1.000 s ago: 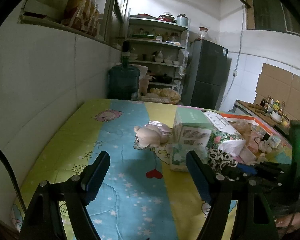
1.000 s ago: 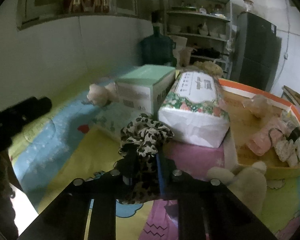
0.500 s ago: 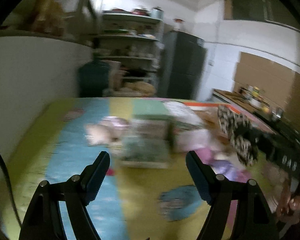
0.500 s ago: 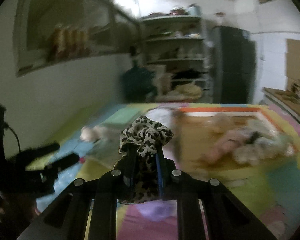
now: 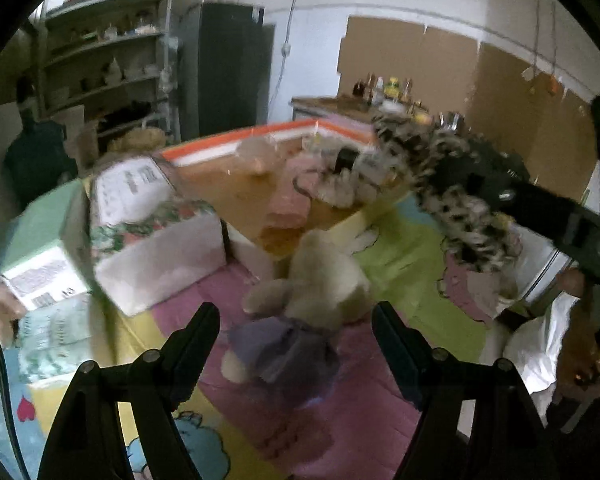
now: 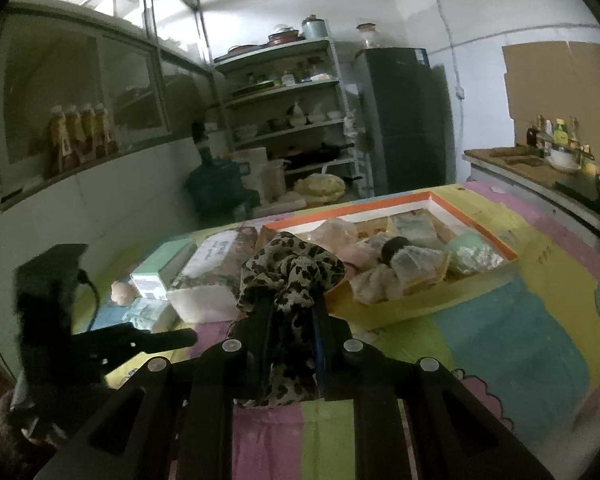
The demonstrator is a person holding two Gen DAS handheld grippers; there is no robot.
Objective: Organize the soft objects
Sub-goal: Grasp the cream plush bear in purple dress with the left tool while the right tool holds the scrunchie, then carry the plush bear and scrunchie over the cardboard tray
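Observation:
My right gripper (image 6: 290, 312) is shut on a leopard-print scrunchie (image 6: 292, 268) and holds it in the air in front of the orange-rimmed tray (image 6: 452, 288). The scrunchie also shows in the left wrist view (image 5: 452, 184), at the right near the tray's corner. My left gripper (image 5: 296, 336) is open, its jaws on either side of a beige plush toy in a purple skirt (image 5: 312, 300) that lies on the colourful mat. The tray (image 5: 236, 148) holds several soft items.
A tissue pack (image 5: 148, 232) and a green box (image 5: 32, 240) stand left of the tray. A small pink plush (image 6: 122, 292) lies at the far left. Shelves, a water jug and a dark fridge (image 6: 404, 120) stand behind the table. A counter (image 6: 540, 168) runs along the right.
My left gripper has swung right, from the pink plush and boxes to the beige plush toy. My right gripper has lifted the scrunchie and moved right toward the tray.

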